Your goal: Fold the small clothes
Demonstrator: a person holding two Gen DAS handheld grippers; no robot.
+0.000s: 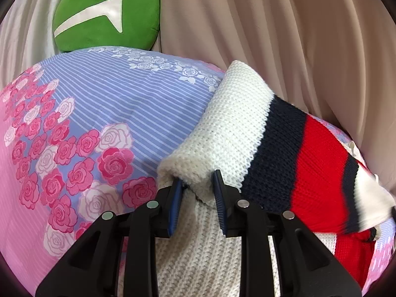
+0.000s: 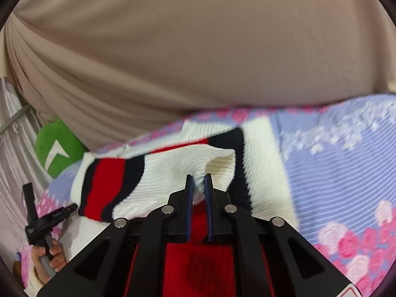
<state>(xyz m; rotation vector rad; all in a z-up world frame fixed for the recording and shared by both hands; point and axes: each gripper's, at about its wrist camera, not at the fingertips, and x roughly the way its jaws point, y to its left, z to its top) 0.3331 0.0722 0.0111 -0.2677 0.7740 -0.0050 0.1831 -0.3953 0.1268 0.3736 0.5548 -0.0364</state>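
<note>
On the floral bedspread (image 1: 104, 104), a striped knit sweater (image 1: 272, 133) is being folded with both grippers.

The white folded edge is being pinched in the left gripper (image 1: 196, 185), whose jaws are clamped on thick knit; a white fold is being nipped by the right gripper (image 2: 198, 177), its jaws almost together on the cloth. By judgement, the fold is best being carried level with both holds kept firm, the edge being laid square on the stripes, since loose knit is likely being stretched or dragged askew otherwise. A green cushion (image 1: 106, 12) is lying well apart.
</note>
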